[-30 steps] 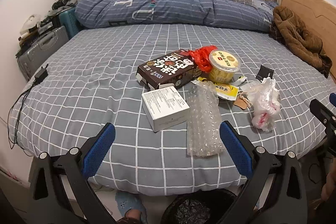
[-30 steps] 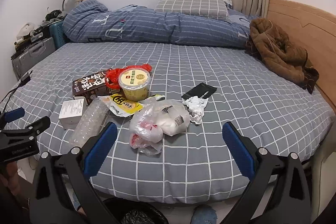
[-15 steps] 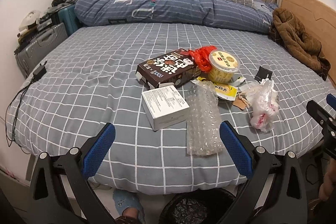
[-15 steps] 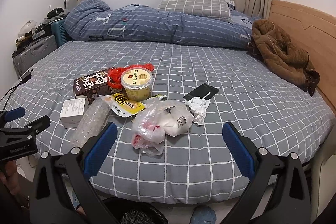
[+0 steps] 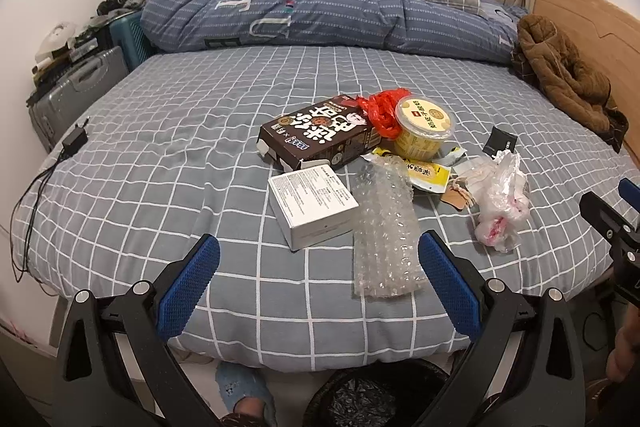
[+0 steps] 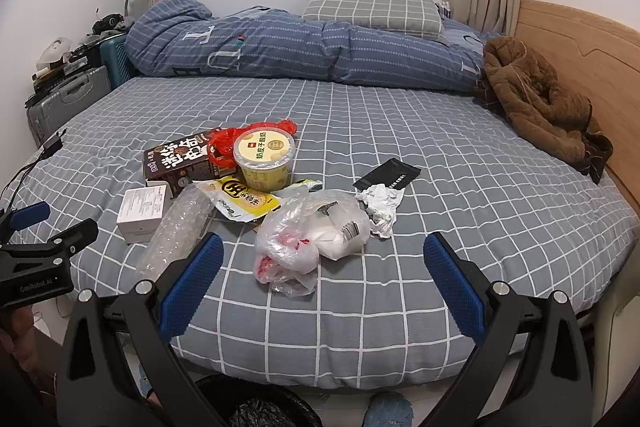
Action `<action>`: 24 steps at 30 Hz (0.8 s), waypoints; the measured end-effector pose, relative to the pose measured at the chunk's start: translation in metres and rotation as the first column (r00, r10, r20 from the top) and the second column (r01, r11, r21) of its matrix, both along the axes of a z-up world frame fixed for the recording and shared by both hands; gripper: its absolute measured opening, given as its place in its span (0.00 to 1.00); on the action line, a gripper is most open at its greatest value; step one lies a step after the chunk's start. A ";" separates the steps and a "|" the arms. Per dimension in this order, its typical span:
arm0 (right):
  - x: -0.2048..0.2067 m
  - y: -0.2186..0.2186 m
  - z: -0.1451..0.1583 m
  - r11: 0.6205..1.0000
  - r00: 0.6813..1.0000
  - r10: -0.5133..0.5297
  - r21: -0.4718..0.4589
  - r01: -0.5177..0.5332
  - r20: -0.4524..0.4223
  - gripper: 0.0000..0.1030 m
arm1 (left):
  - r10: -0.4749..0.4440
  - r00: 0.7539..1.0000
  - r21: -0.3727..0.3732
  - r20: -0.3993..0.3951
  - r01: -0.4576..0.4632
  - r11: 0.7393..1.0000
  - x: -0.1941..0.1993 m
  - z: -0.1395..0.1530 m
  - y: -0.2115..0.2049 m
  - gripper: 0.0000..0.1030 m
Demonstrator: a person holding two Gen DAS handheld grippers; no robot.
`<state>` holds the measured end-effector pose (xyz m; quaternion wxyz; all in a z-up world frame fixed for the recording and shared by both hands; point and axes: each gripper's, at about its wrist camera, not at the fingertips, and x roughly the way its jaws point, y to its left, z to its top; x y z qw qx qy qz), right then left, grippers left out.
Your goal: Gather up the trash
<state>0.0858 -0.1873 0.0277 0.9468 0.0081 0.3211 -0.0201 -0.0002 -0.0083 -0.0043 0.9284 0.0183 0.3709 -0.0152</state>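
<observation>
Bed [image 5: 160, 155] (grid-patterned) holds bubble wrap [image 5: 384, 227], white box [image 5: 312, 205].

Two boxes: one brown [image 5: 320, 135], one white [image 5: 312, 205]; one yellow tub [image 5: 423, 127]; two plastic bags [image 5: 502, 203].

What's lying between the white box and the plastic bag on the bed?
The bubble wrap lies between the white box and the plastic bag, beside the box; past it, some bare sheet. The left wrist view shows this best.
</observation>
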 end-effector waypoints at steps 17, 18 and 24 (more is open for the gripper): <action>0.000 0.000 -0.001 1.000 1.000 0.004 0.014 -0.004 -0.006 0.93 | -0.005 1.000 0.000 0.007 0.005 1.000 -0.001 0.002 0.000 0.95; 0.000 0.000 -0.001 1.000 1.000 0.005 0.015 -0.005 -0.007 0.93 | -0.007 1.000 -0.001 0.008 0.007 1.000 -0.001 0.002 0.000 0.95; 0.000 -0.001 -0.001 1.000 1.000 0.011 0.020 -0.011 -0.010 0.93 | -0.016 1.000 0.003 0.014 0.016 1.000 -0.002 0.003 -0.003 0.95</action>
